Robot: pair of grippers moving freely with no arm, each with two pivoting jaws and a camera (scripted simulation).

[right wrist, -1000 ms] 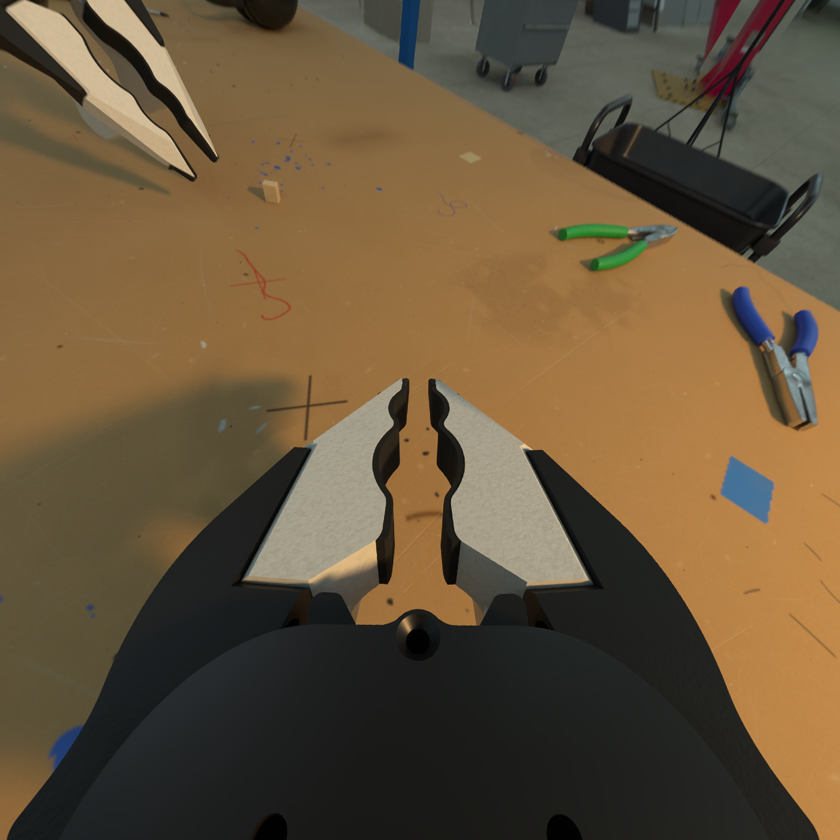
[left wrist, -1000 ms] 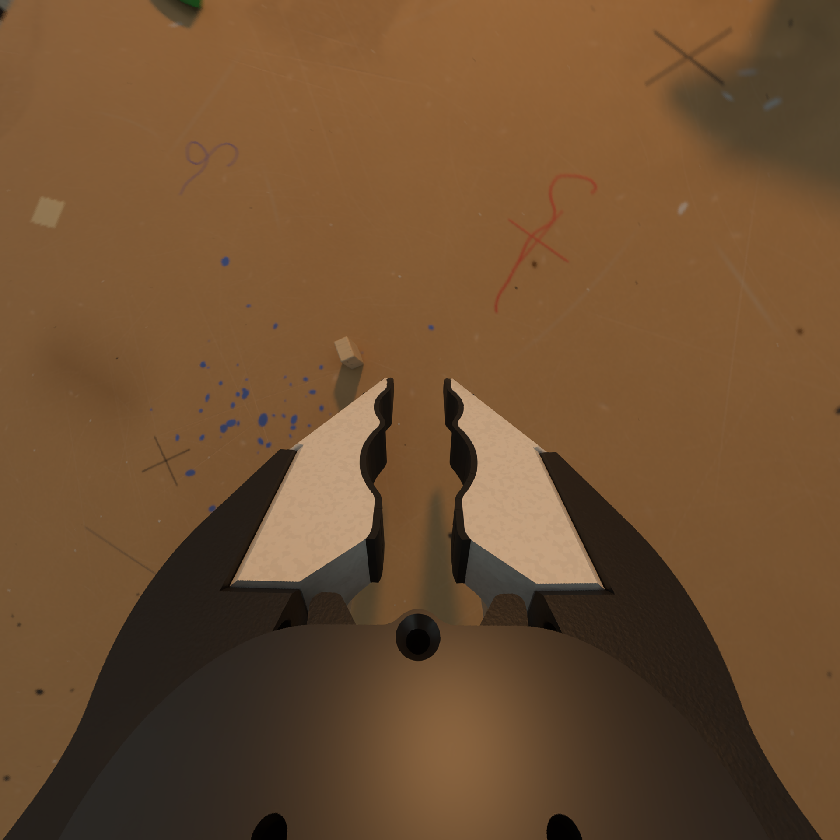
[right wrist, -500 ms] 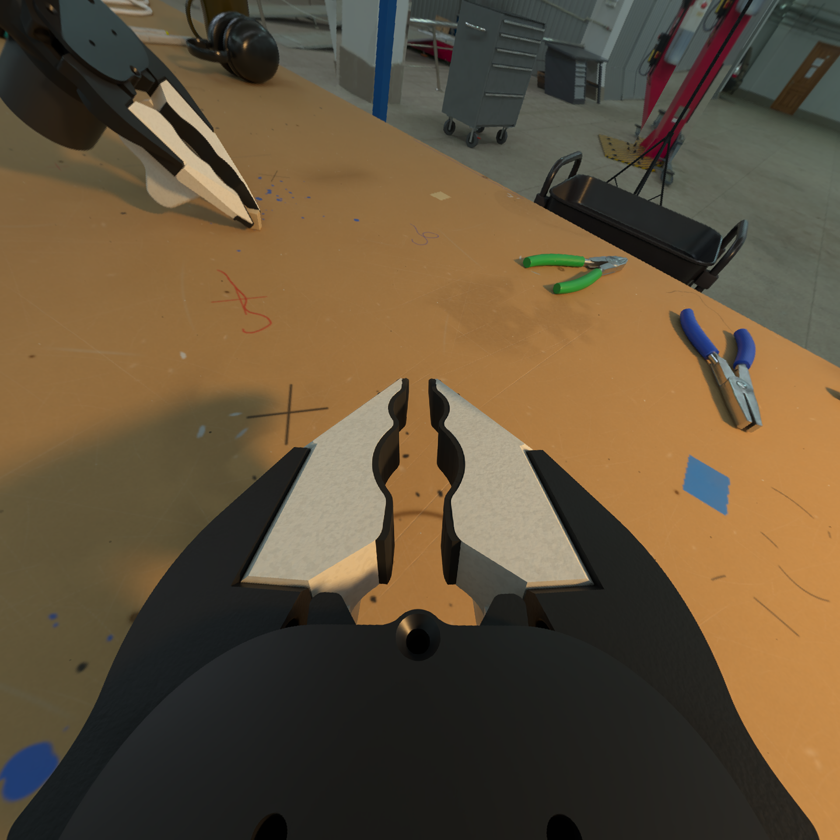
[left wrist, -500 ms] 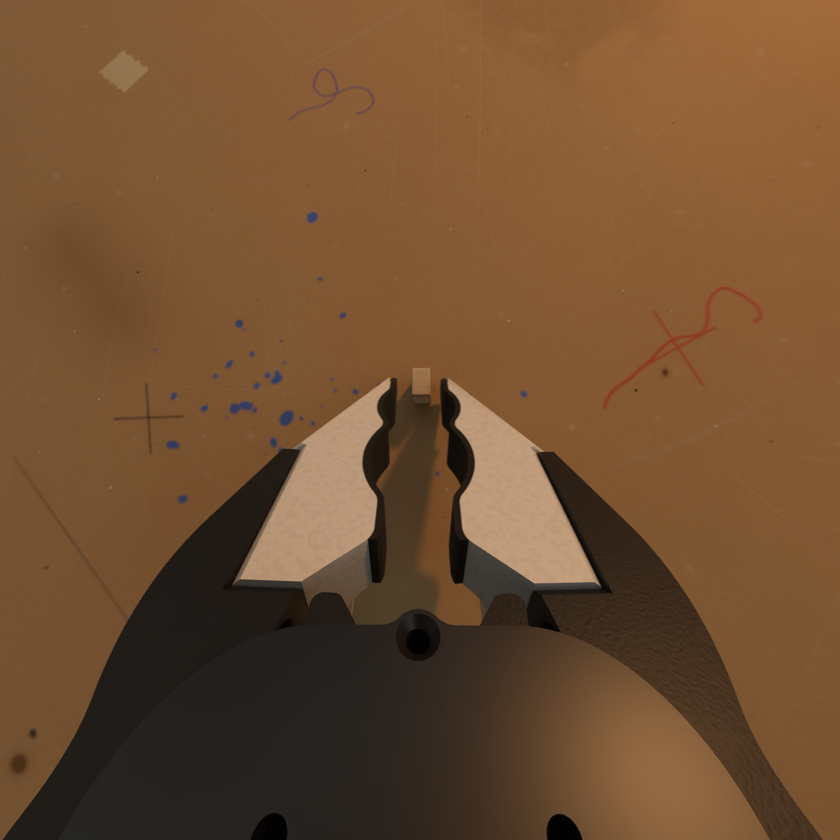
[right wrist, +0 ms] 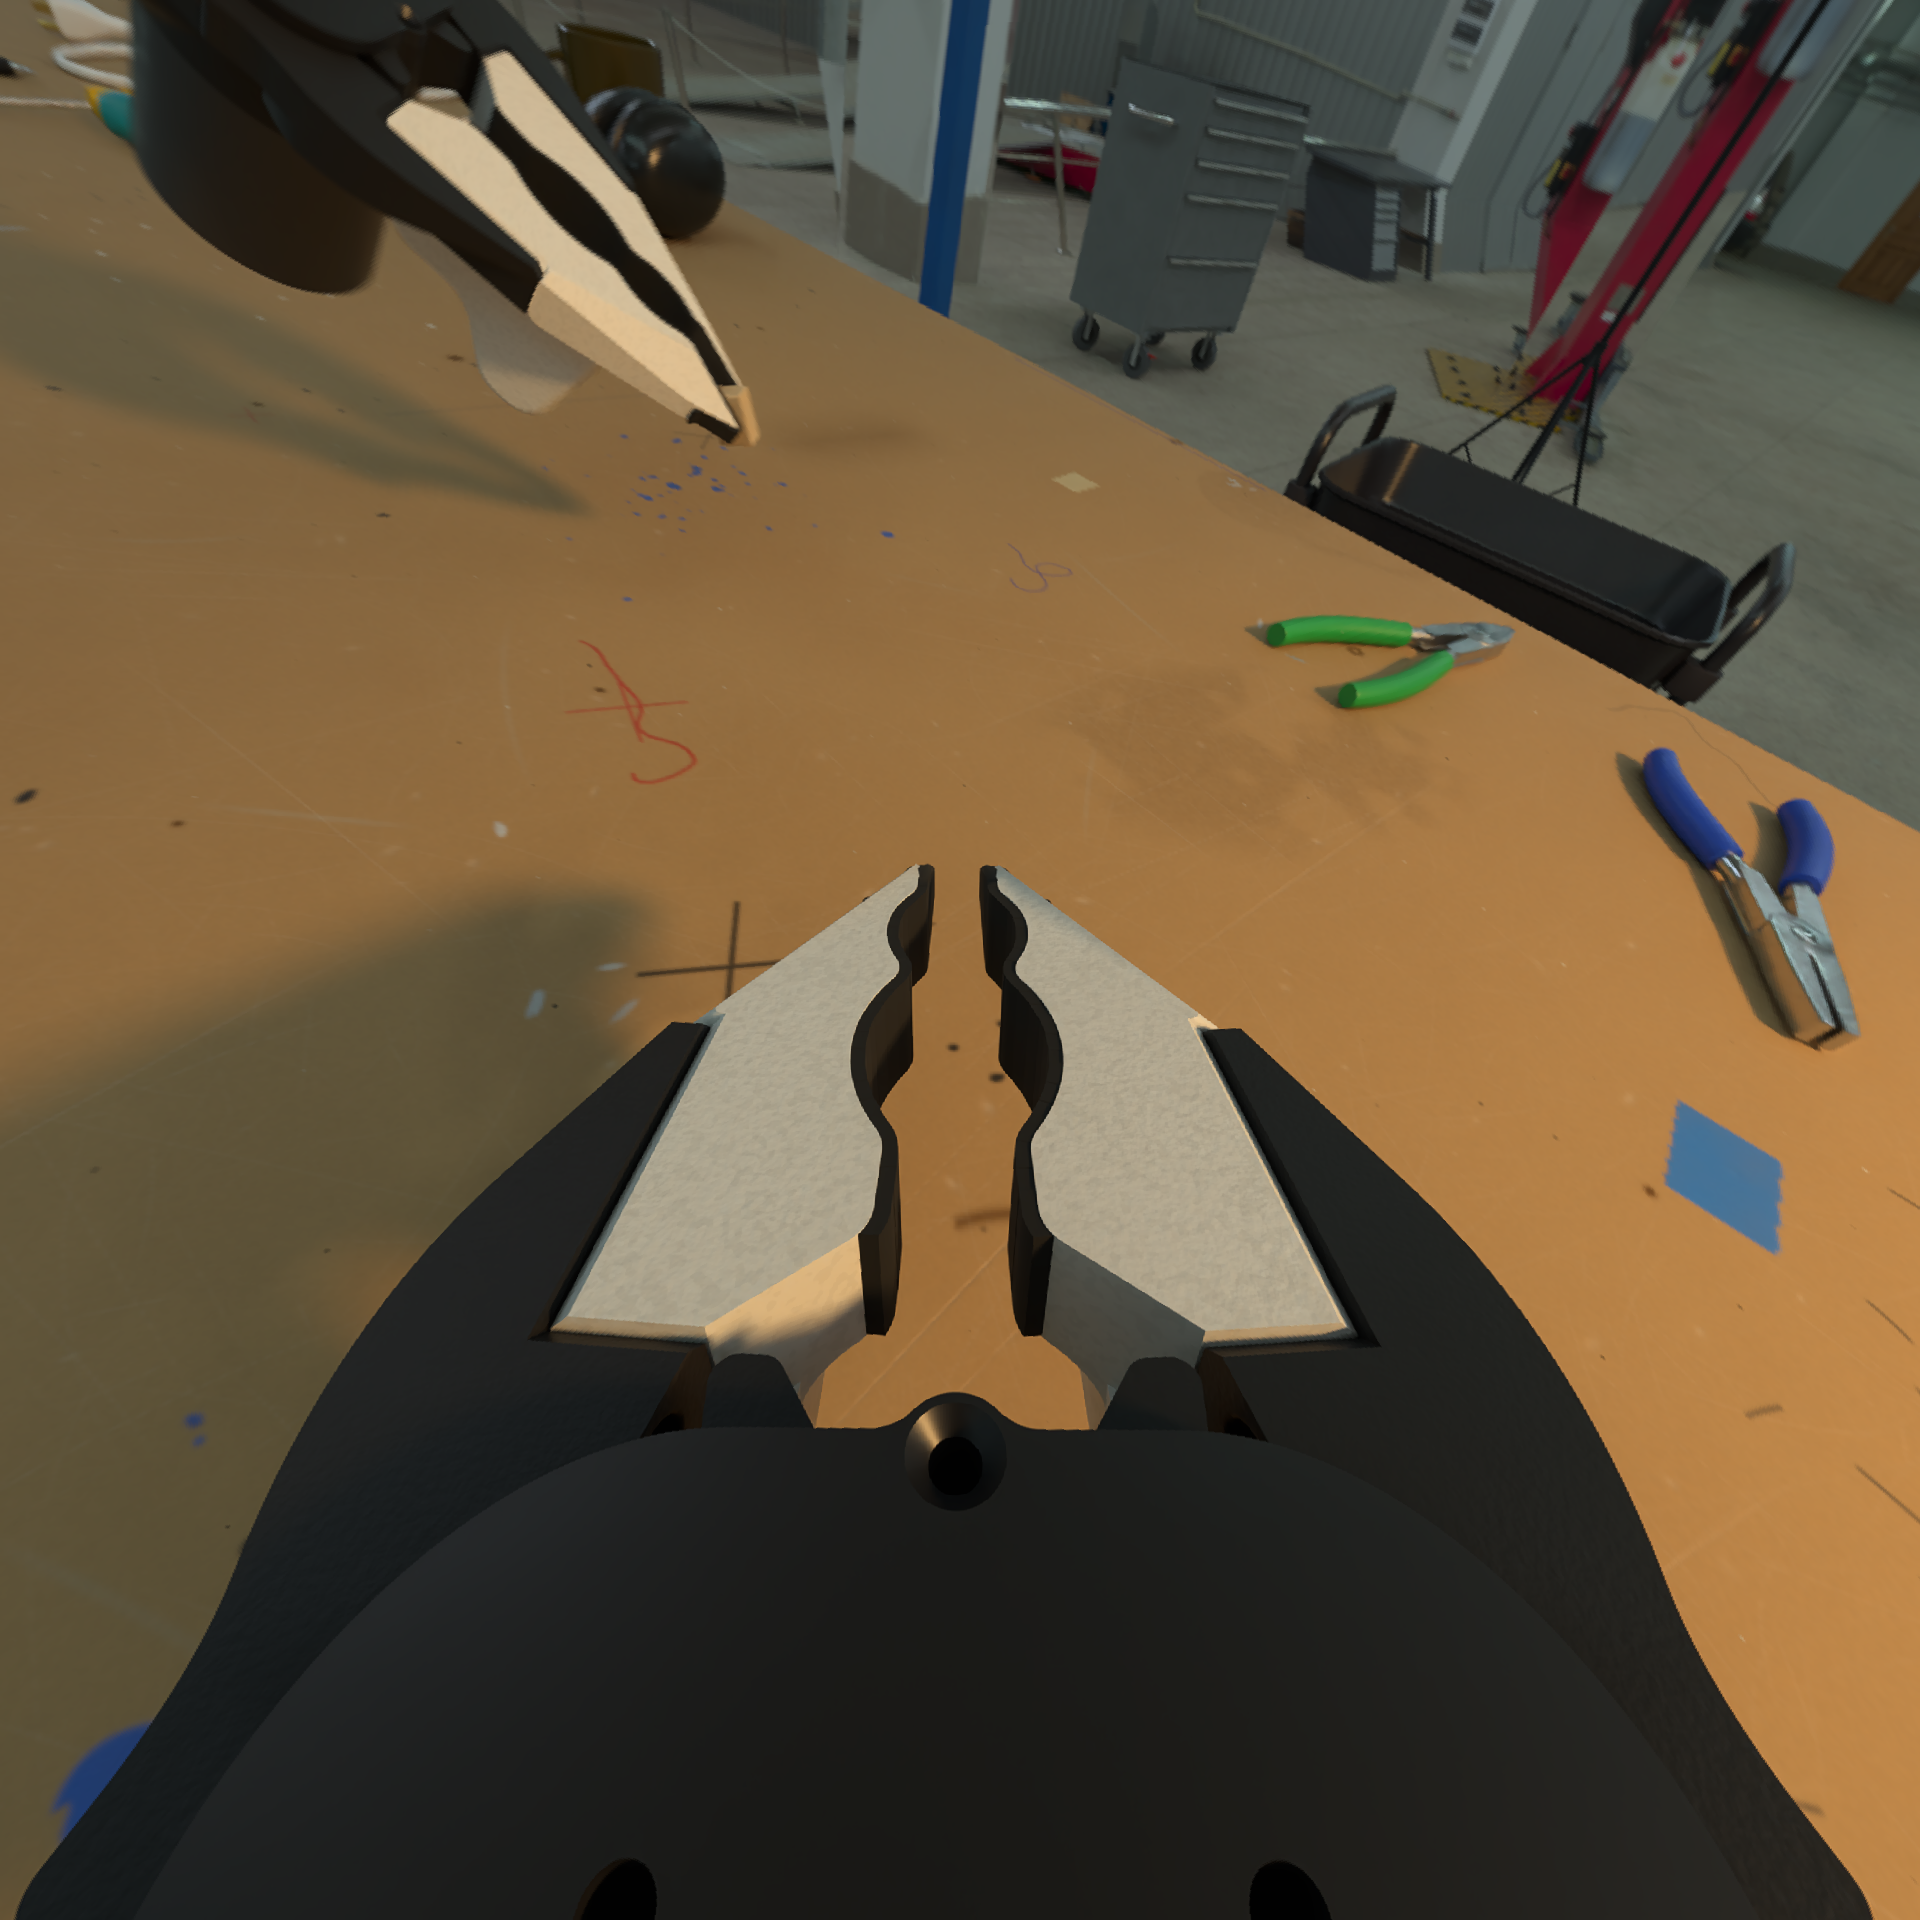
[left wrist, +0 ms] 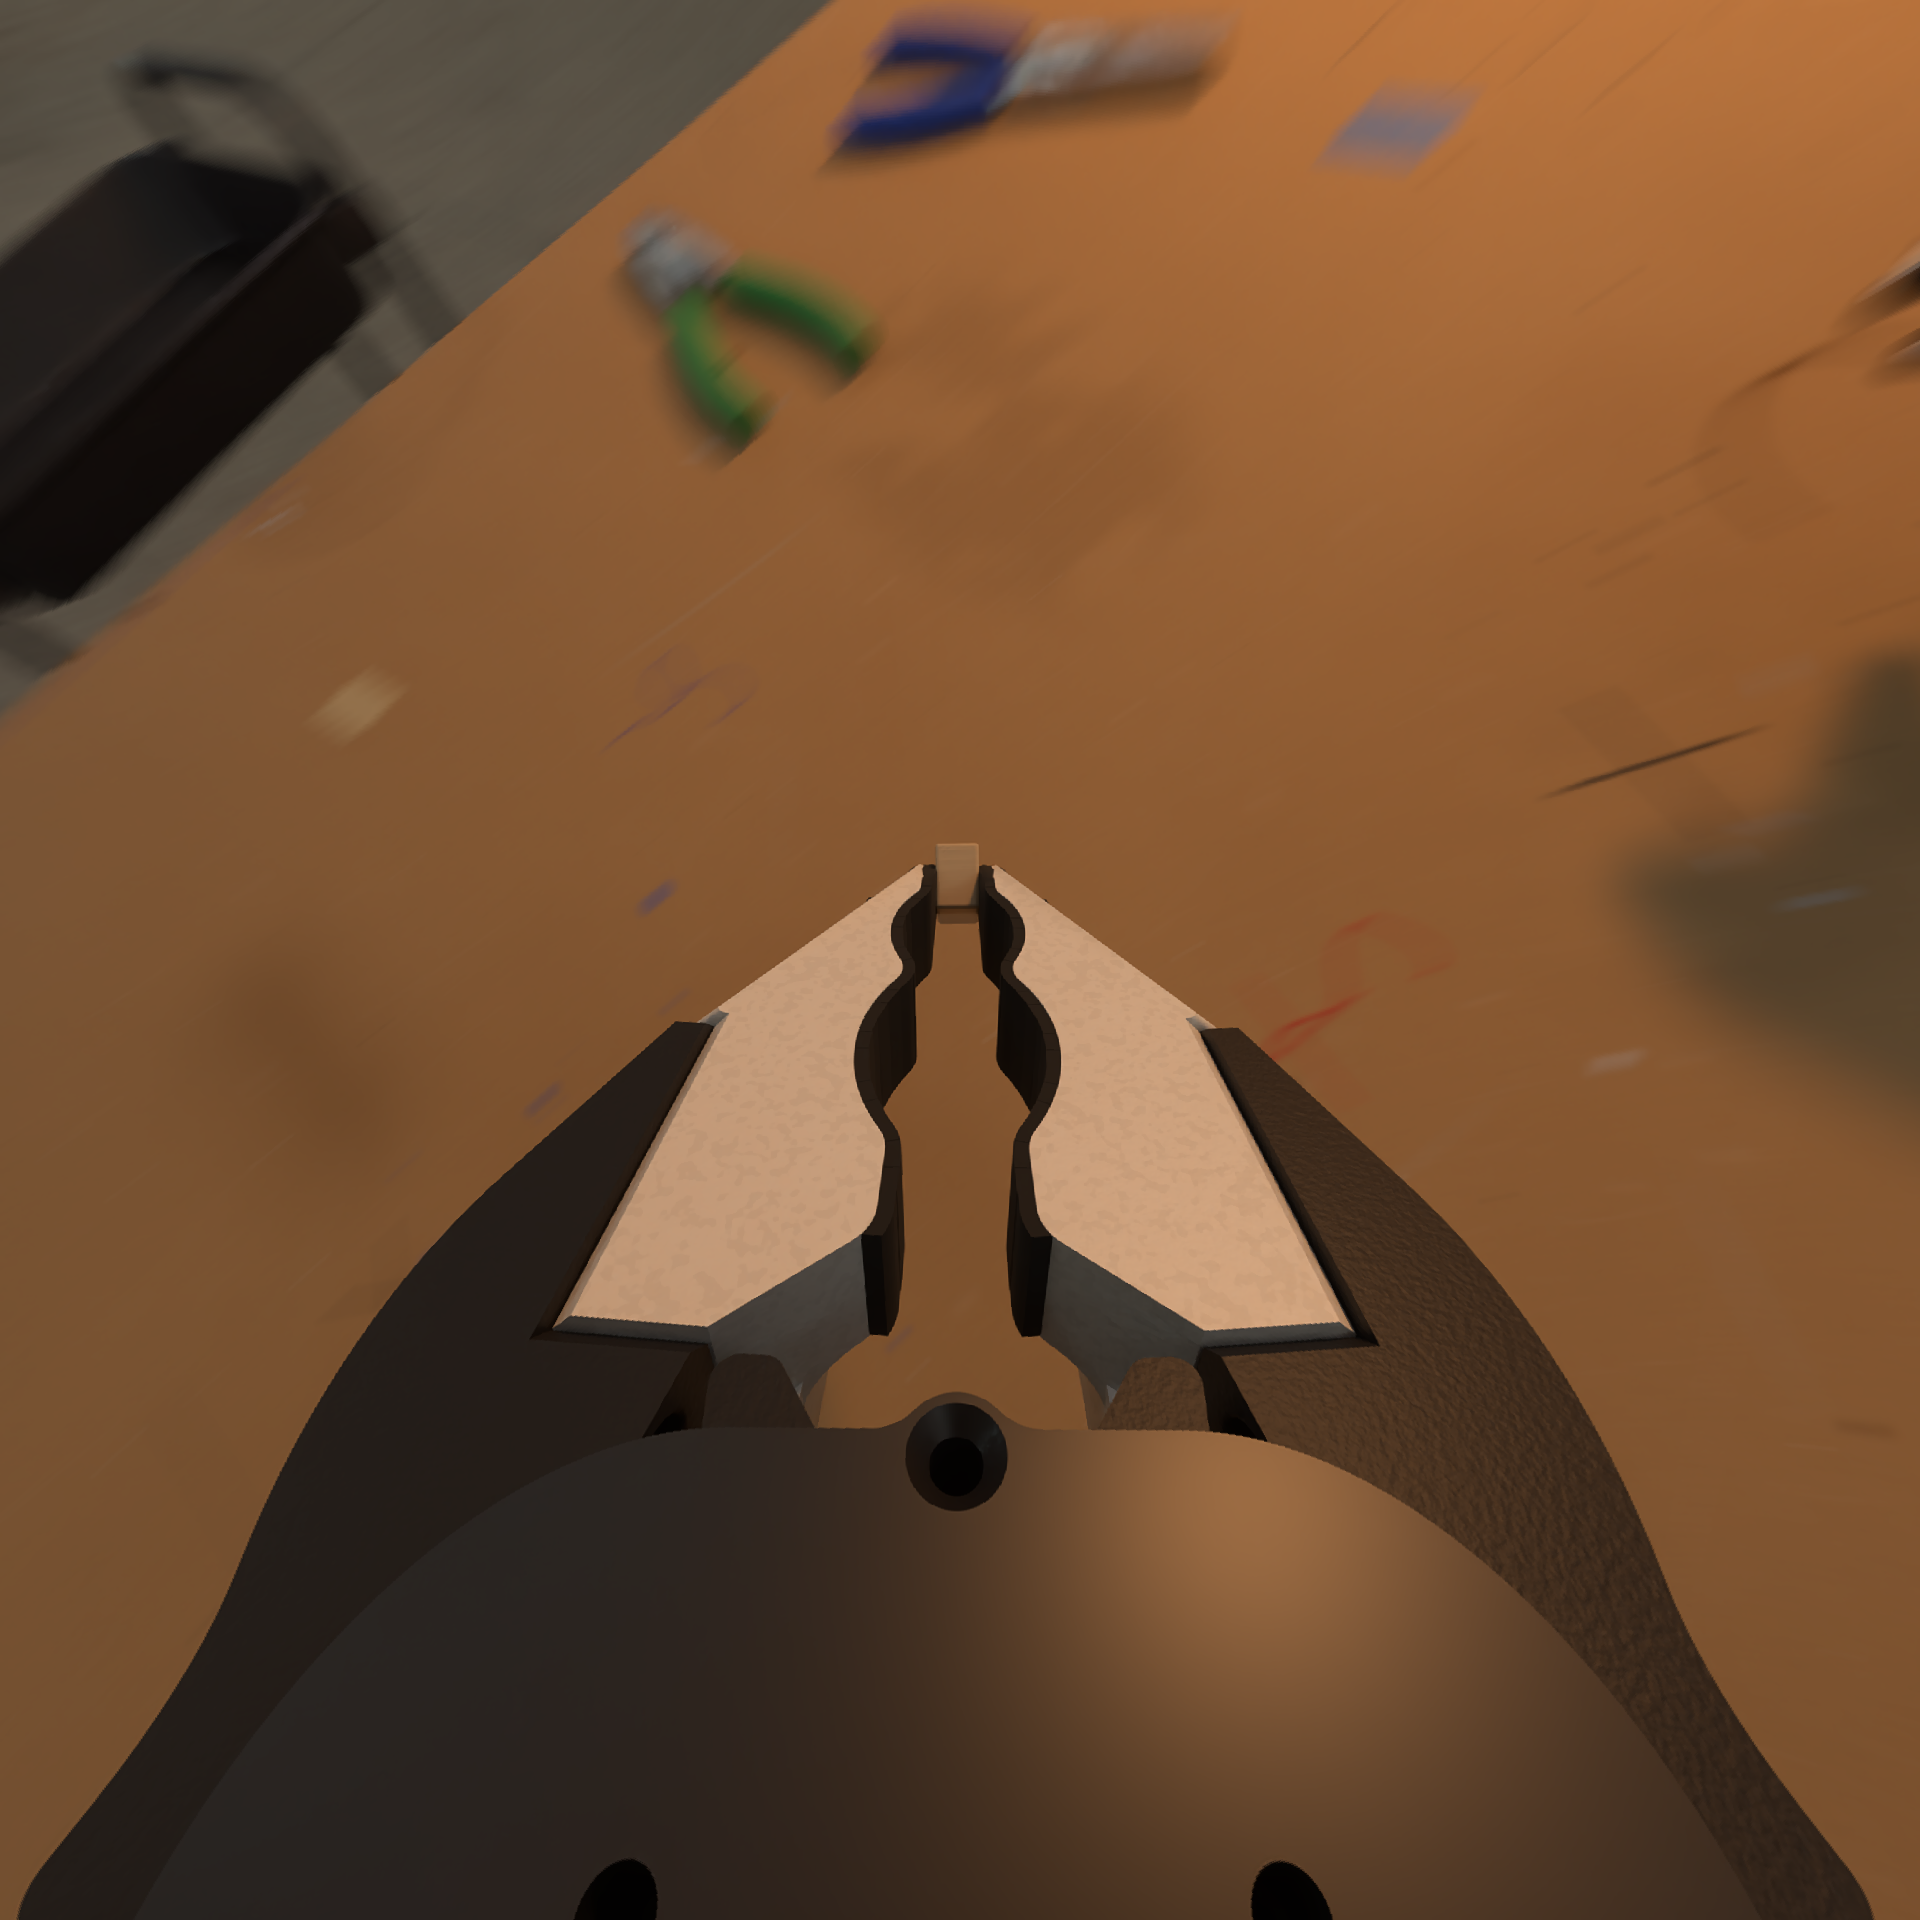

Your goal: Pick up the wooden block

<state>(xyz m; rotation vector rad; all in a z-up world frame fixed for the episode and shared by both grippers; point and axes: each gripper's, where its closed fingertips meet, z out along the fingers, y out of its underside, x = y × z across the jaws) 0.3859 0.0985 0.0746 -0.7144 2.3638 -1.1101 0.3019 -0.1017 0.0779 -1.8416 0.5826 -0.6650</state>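
The wooden block (left wrist: 956,868) is a small pale cube pinched between the tips of my left gripper (left wrist: 954,883). In the right wrist view the left gripper (right wrist: 727,421) hangs at the upper left with the block (right wrist: 748,419) at its tips, held above the orange table (right wrist: 1039,790). My right gripper (right wrist: 956,883) is low over the table's near middle. Its fingers stand a narrow gap apart with nothing between them.
Green-handled pliers (right wrist: 1382,660) and blue-handled pliers (right wrist: 1756,894) lie on the right of the table, with a blue tape patch (right wrist: 1725,1174) nearer. A black bin (right wrist: 1538,561) stands past the right edge. Black headphones (right wrist: 665,156) lie at the far end.
My left gripper closed on the block, lifted it off the table and tilted up, so its view now looks along the table. My right gripper stayed nearly still.
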